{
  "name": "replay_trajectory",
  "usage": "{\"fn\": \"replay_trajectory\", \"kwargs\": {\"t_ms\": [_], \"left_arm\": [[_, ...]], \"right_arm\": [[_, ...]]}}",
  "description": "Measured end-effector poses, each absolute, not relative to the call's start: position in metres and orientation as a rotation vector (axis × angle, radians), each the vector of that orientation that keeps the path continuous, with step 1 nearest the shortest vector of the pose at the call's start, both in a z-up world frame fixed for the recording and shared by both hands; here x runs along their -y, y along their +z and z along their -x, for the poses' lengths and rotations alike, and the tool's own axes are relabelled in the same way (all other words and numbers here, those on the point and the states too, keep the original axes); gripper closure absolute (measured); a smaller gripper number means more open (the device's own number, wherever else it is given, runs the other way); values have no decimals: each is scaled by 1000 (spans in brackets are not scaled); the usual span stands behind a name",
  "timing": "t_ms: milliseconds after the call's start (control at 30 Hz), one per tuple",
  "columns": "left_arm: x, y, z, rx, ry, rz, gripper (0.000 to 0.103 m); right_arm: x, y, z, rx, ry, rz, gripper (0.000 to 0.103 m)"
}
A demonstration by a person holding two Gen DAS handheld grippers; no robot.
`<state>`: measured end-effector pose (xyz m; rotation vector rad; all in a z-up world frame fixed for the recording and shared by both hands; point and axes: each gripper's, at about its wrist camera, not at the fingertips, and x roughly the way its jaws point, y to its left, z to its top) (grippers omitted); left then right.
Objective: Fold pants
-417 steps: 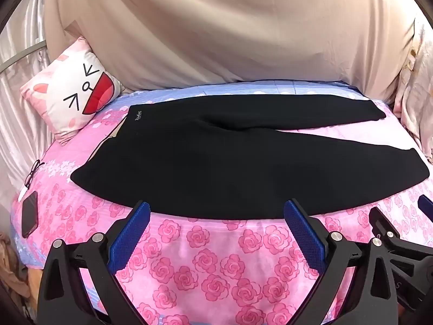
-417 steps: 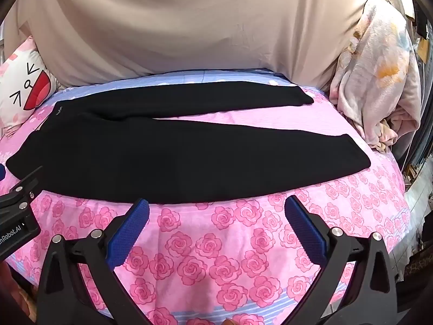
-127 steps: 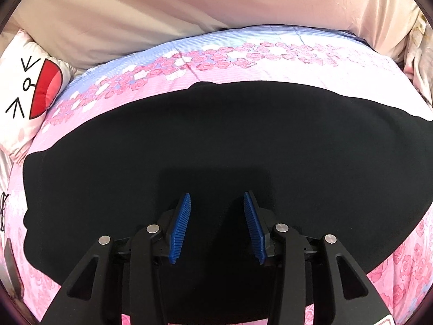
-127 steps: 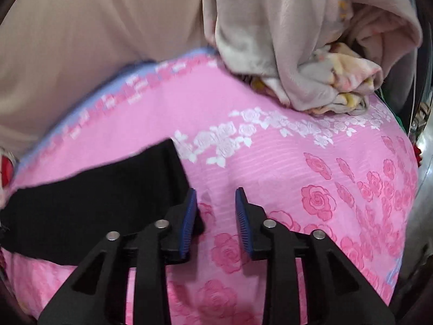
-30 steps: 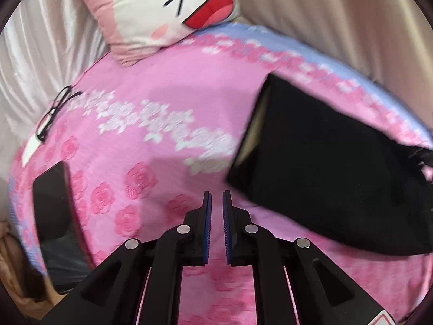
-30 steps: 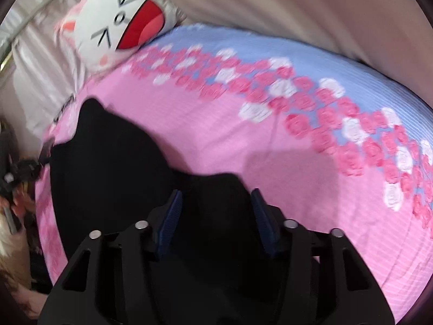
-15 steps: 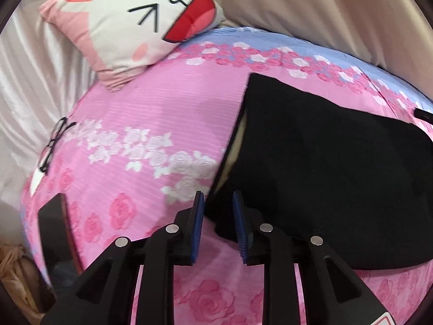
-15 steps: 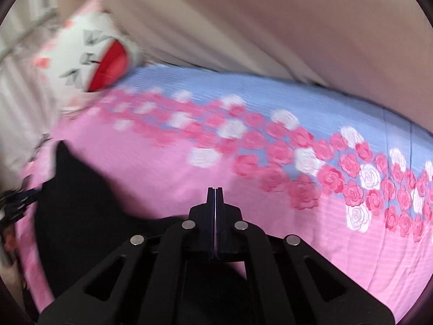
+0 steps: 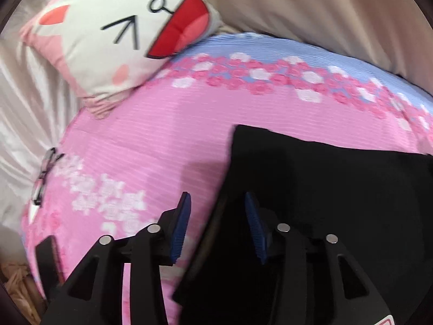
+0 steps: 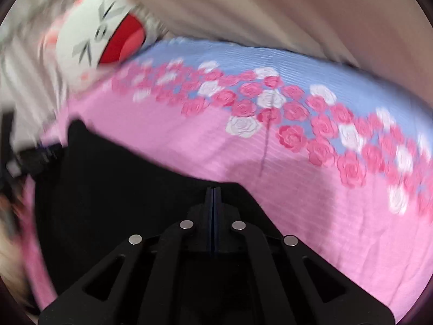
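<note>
Moved over the pants' near corner since half a second ago, claw widening.

Left wrist view: left claw [image 9: 216, 227] opening astride the edge of the pants [image 9: 338, 189], pads not pressing cloth. Pants already doubled into a shorter black slab on the pink bed [image 9: 151, 140]. Cartoon pillow [image 9: 121, 35] beyond; glasses [image 9: 44, 173] at bed's left edge, seen only here.

Right wrist view, blurred: right claw [image 10: 213, 203] clenched at the pants' [image 10: 121, 189] far edge; cloth between pads likely but cannot tell. Rose border and far corner shown. Judged partway: at least one more fold left.
</note>
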<state>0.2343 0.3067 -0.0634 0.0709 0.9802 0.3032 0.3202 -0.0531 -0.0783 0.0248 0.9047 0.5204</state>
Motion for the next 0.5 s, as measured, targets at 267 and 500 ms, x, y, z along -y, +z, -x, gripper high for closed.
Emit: {"fn": "replay_trajectory", "kwargs": {"t_ms": [267,500], "left_arm": [[-309,-42,-212,-927,288,-28,63],[-283,-65,-262,-977,303,-125,56]], "right_arm": [[67,-82,-281,-941,444,107,99],[19,-84,-324,-935,518,35,99]]}}
